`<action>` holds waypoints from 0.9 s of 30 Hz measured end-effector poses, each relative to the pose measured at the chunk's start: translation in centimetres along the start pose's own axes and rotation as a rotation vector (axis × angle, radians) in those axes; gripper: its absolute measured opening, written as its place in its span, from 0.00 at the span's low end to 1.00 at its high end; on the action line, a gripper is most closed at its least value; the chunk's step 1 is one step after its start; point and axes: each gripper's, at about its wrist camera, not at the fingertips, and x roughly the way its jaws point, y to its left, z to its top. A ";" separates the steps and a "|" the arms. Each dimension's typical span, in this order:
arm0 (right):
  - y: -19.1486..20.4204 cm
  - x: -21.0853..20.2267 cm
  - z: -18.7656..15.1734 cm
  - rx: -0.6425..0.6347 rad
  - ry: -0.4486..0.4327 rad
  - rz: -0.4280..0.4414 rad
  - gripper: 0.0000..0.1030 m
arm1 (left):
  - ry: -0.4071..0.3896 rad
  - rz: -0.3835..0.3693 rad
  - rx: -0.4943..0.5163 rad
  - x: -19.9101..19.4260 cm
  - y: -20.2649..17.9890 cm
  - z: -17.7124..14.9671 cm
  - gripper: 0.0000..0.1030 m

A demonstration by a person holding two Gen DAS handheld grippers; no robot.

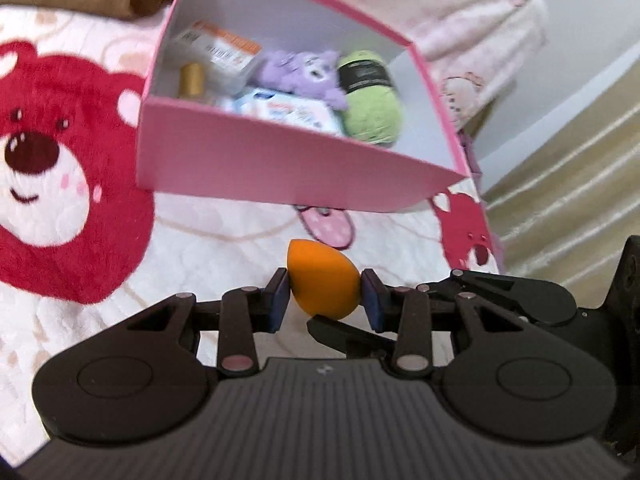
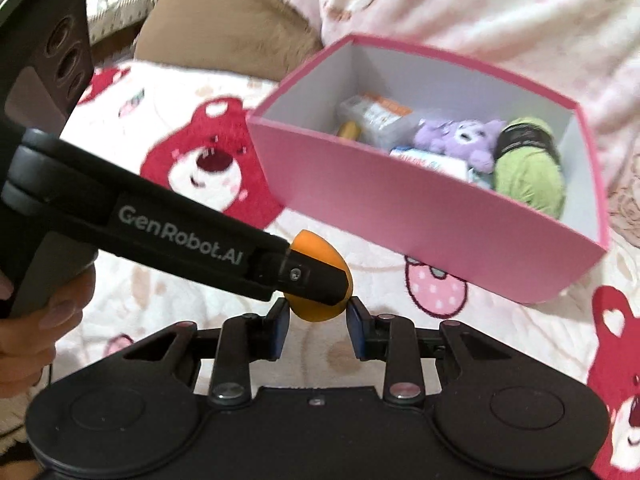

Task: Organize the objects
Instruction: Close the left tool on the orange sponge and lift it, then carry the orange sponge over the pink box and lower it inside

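An orange egg-shaped sponge [image 1: 320,284] hangs above the bedspread, just in front of the pink box [image 1: 280,160]. My left gripper [image 1: 326,296] is shut on its sides with both blue pads. In the right wrist view, my right gripper [image 2: 318,318] is shut on the lower end of the same sponge [image 2: 316,312]. There a black finger of the left gripper [image 2: 316,276] crosses over the sponge from the left. The right gripper's finger [image 1: 344,332] shows below the sponge in the left wrist view.
The pink box [image 2: 400,216] holds green yarn [image 2: 528,164], a purple plush [image 2: 460,136], a wipes pack [image 1: 280,108], a gold bottle [image 1: 192,80] and a small carton [image 1: 224,48]. A bear-print bedspread [image 1: 60,140] lies beneath. The bed edge [image 1: 492,220] and floor are at the right. A hand [image 2: 44,320] holds the left gripper.
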 end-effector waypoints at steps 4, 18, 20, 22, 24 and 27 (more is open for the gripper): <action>1.1 -2.6 0.0 -0.039 -0.036 -0.022 0.35 | -0.021 -0.008 0.022 -2.1 -1.7 0.1 0.36; 1.4 -8.3 3.7 -0.130 -0.066 -0.064 0.35 | -0.083 0.020 0.111 -7.4 -7.4 1.8 0.36; 0.8 -8.9 4.7 -0.111 -0.070 -0.055 0.35 | -0.088 0.025 0.125 -8.0 -8.1 2.6 0.36; 0.1 -9.6 5.8 -0.083 -0.069 -0.038 0.35 | -0.087 0.033 0.141 -8.4 -8.8 3.8 0.36; -0.7 -10.0 7.2 -0.056 -0.074 -0.027 0.35 | -0.089 0.044 0.167 -8.6 -9.5 5.4 0.36; -1.5 -10.1 9.0 -0.050 -0.093 -0.032 0.35 | -0.102 0.055 0.200 -8.4 -10.1 7.6 0.36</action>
